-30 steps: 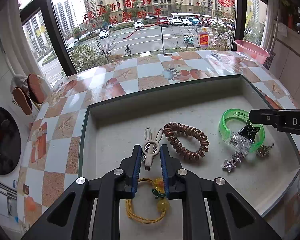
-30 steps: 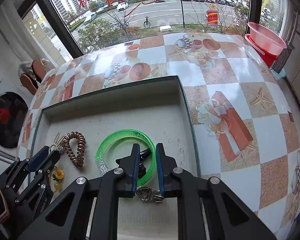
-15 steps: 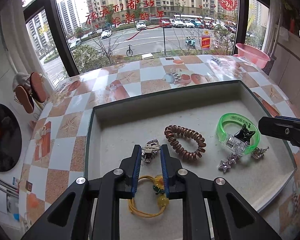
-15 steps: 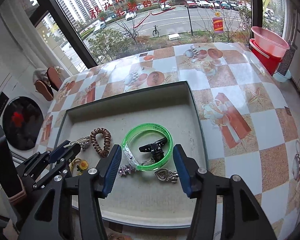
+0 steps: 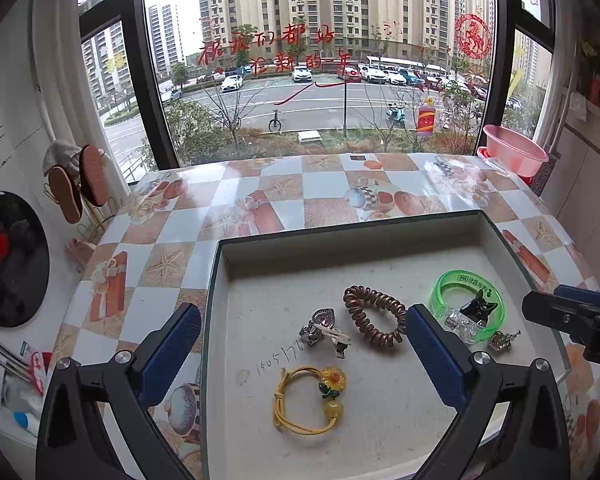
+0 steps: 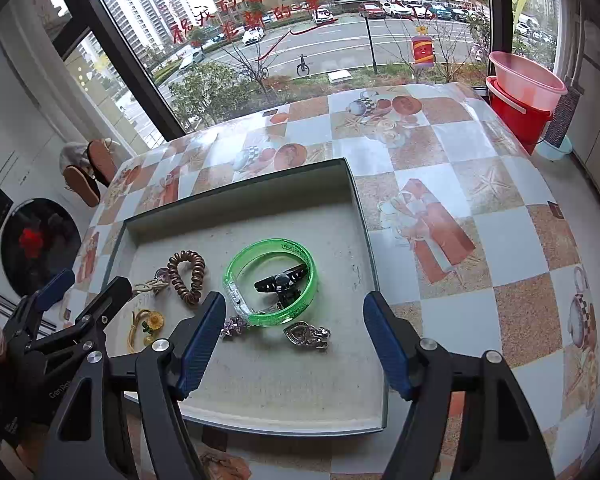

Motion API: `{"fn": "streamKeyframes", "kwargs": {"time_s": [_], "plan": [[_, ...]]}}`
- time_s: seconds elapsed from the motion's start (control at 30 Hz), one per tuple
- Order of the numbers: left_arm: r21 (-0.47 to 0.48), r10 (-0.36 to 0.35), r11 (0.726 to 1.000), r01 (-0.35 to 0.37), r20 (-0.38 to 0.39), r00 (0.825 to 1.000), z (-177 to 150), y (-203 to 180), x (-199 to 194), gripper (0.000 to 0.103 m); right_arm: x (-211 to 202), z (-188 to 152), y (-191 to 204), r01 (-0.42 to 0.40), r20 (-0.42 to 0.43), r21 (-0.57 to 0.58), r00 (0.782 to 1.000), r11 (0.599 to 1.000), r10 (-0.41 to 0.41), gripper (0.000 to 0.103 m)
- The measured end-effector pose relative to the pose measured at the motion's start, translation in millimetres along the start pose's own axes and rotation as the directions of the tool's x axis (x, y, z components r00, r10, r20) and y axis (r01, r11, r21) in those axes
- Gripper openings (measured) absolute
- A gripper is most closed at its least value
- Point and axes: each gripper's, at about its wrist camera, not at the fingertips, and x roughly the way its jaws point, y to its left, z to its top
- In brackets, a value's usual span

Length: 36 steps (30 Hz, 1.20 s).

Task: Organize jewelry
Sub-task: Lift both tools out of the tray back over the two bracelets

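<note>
Both claws, left (image 5: 303, 354) and right (image 6: 294, 340), gape wide, holding nothing; the jewelry lies in the tray (image 6: 364, 216). The green bangle (image 6: 271, 282) (a black clip apparently inside) could snag neighbouring charms when grabbed

A table (image 6: 480, 184) under a checkered printed cloth carries 1 shallow grey tray (image 6: 352, 200) of jewelry.

Both grippers, left (image 5: 303, 354) and right (image 6: 294, 344), are built of matte black frames. Blue ribbed pads are fitted on the fingers (image 5: 171, 350), and silver screws are seen at the joints.
</note>
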Motion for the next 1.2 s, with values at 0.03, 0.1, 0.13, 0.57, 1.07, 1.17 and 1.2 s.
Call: {"fn": "streamKeyframes", "kwargs": {"time_s": [0.03,0.1,0.13,0.57,1.07,1.17,1.2], "plan": [[0.001,0.001,1.0,-0.001,-0.004,1.0,0,0,0,0.103,0,-1,1,0.002,0.001,-0.002,1.0,1.0,-0.002,0.075],[0.01,0.016,1.0,-0.016,0.005,1.0,-1,1,-5,0.103,-3,-2,0,0.001,0.003,0.004,1.0,1.0,-0.001,0.081],[0.018,0.023,1.0,-0.023,0.015,1.0,-1,0,-9,0.103,-5,-3,0,-0.005,0.007,0.009,1.0,1.0,0.005,0.083],[0.02,0.023,1.0,-0.024,0.086,0.996,-40,11,-74,0.103,-55,-31,5,-0.11,0.094,0.054,0.99,0.992,0.105,0.103],[-0.021,-0.098,0.995,0.097,-0.028,0.995,-114,12,-101,0.103,-88,-83,8,-0.077,0.033,0.055,0.997,0.996,0.075,0.103],[-0.025,-0.09,0.996,0.088,-0.05,0.995,-125,13,-100,0.103,-89,-95,6,-0.062,0.015,0.049,0.998,0.997,0.061,0.103],[-0.028,-0.088,0.996,0.086,-0.056,0.995,-129,14,-101,0.103,-88,-98,6,-0.054,0.009,0.044,0.999,0.998,0.054,0.103]]}}
